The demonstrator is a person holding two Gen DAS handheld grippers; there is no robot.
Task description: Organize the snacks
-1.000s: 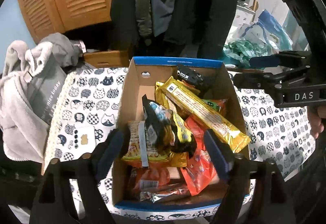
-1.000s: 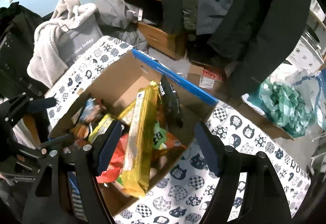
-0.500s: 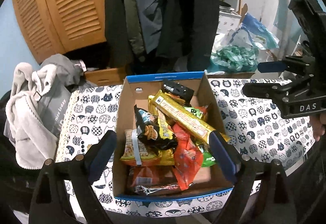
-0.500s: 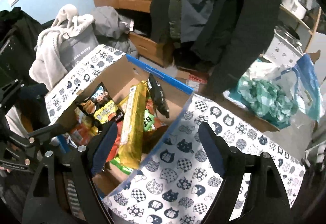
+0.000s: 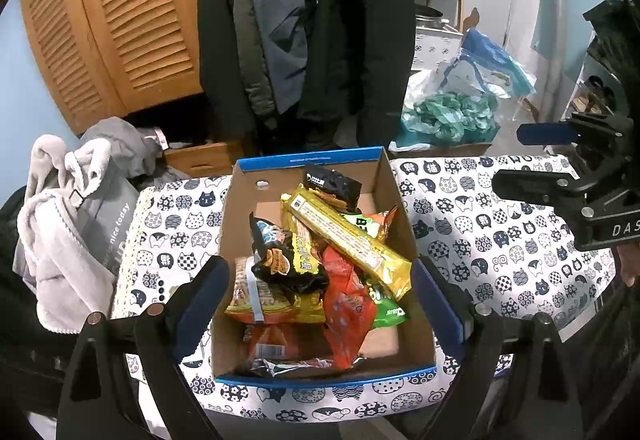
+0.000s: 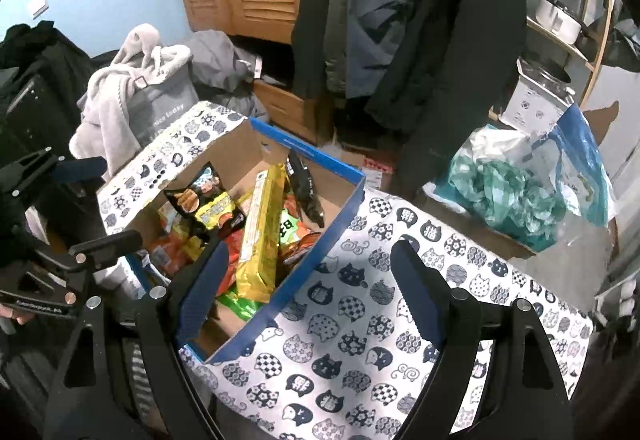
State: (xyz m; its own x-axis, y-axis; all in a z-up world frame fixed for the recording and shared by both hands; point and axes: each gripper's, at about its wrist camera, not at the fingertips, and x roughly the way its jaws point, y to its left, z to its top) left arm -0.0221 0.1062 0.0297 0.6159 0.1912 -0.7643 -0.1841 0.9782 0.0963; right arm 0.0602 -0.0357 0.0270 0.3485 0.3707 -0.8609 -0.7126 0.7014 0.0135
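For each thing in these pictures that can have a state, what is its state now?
left hand-held gripper: open, holds nothing
right hand-held gripper: open, holds nothing
cardboard box: open at the top, full of snacks
long yellow packet: sealed, lies slanted on the pile
louvered doors: shut

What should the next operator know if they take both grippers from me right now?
Left gripper: open, empty, above the cardboard box.
Right gripper: open, empty, over the box's right wall and the cat-print cloth.
Snacks are all piled in the box: long yellow pack on top, black bag, orange pouch.
Done: nothing visibly sorted out.
Left: everything.
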